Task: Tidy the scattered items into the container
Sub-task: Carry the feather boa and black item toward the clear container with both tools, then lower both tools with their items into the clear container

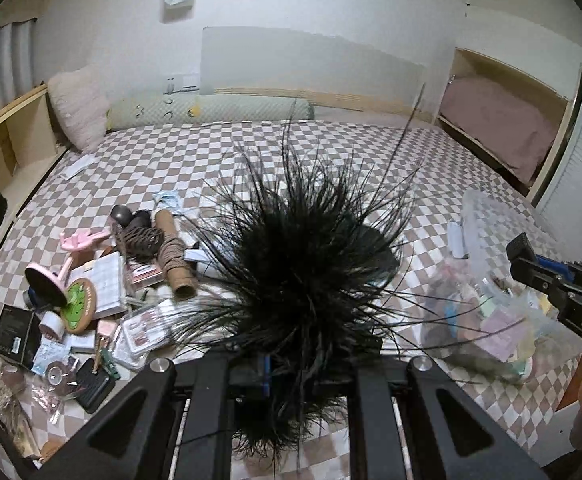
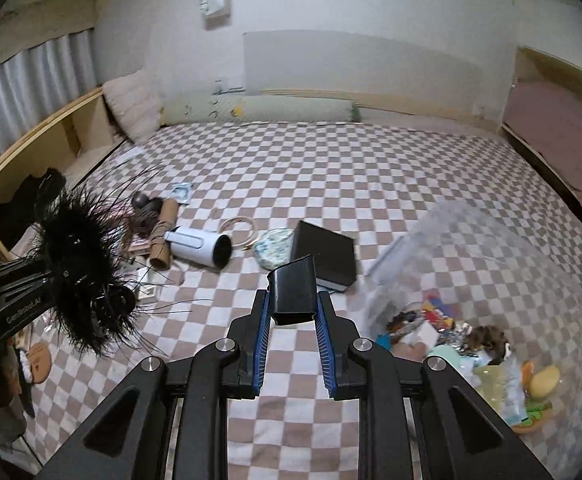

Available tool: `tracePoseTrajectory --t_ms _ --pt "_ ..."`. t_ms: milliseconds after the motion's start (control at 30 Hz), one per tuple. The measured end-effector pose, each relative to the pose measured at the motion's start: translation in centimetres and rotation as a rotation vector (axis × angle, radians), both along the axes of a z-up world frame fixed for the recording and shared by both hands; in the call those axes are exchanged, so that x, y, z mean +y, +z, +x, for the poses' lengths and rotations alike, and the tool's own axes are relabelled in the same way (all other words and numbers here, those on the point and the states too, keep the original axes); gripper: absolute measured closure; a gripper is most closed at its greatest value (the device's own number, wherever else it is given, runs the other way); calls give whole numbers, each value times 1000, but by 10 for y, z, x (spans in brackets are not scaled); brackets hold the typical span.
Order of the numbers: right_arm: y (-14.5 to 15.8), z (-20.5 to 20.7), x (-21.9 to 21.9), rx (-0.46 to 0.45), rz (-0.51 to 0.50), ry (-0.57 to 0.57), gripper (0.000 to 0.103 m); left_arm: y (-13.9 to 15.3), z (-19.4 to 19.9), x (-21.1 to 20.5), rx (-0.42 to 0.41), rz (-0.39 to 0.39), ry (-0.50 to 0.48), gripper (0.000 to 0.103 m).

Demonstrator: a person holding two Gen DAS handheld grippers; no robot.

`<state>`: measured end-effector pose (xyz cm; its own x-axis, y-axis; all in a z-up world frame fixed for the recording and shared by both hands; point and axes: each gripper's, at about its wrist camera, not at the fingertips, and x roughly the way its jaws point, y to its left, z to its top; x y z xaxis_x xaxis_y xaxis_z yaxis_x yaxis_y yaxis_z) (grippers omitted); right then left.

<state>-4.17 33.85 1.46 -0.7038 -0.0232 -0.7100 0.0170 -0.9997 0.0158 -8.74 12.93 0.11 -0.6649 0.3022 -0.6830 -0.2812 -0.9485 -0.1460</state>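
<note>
Black feathers (image 1: 303,264) fill the left gripper (image 1: 287,364), clenched on 1 feather tuft that hides its fingertips and much of the bed behind. Right gripper (image 2: 293,308) grasps 1 small black box (image 2: 293,294); the clear container (image 2: 487,280) sits just right of it, contents blurred.

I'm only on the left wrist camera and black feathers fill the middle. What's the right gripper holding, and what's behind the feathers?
Observer: The right gripper is shut on a small black sleeve-like case, lifted above the checked bedspread.
Operator: What's behind the feathers?
Observer: A white cylinder with a dark open end lies on its side, hidden from you by the black feather bundle.
Operator: Anything else there?
Observer: A black box rests beyond the case, left of the clear container.
</note>
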Motion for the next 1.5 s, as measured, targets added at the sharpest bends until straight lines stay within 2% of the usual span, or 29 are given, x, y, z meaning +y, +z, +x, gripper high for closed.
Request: tracePoseTrajectory --t_ms 333,733,1100,1500 --pt "3 15 48 23 -3 -73 80 15 -2 51 18 22 -45 90" --pt "17 42 129 84 -59 -202 80 43 10 120 71 56 -122 90" --pt "9 68 198 90 -78 -342 80 71 22 175 136 115 -208 90" --pt "-5 72 241 60 -97 -410 80 67 8 243 140 122 -308 90"
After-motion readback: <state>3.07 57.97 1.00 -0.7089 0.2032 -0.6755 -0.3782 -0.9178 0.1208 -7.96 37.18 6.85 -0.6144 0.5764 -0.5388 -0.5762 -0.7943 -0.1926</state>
